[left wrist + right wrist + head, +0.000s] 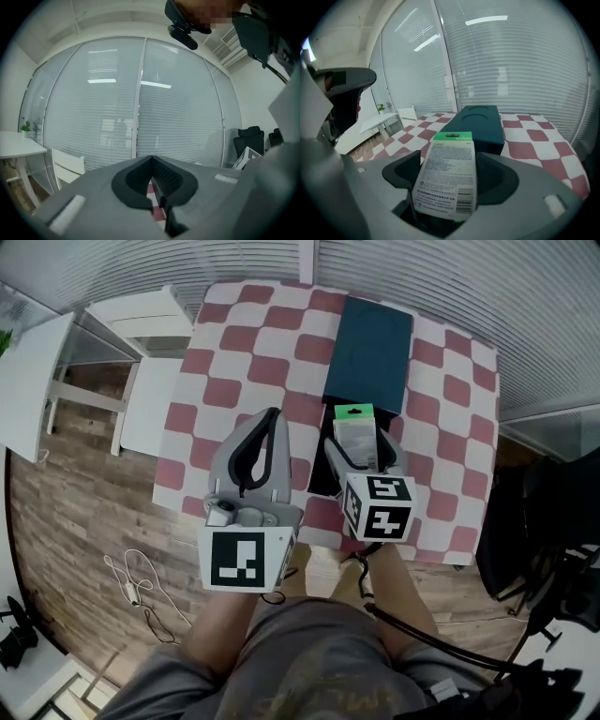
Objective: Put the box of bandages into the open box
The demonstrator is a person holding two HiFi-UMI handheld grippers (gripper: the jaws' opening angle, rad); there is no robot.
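Observation:
The box of bandages (pixel 354 430), white with a green hang tab, is clamped upright in my right gripper (pixel 362 454), just above the table's near half. In the right gripper view the bandage box (pixel 446 177) fills the gap between the jaws. Right behind it lies a dark teal box (pixel 370 351) (pixel 476 122) with its top face up. A dark opening (pixel 317 472) shows beside and under the right gripper; I cannot tell what it is. My left gripper (pixel 271 416) (pixel 152 161) hovers to the left, jaws together and holding nothing, pointing up at the windows.
A red-and-white checked cloth (pixel 234 381) covers the table. White furniture (pixel 141 352) stands to the left on the wooden floor, with a white cable (pixel 136 582) lying near it. A black office chair (pixel 544 531) is at the right. Blinds line the far wall.

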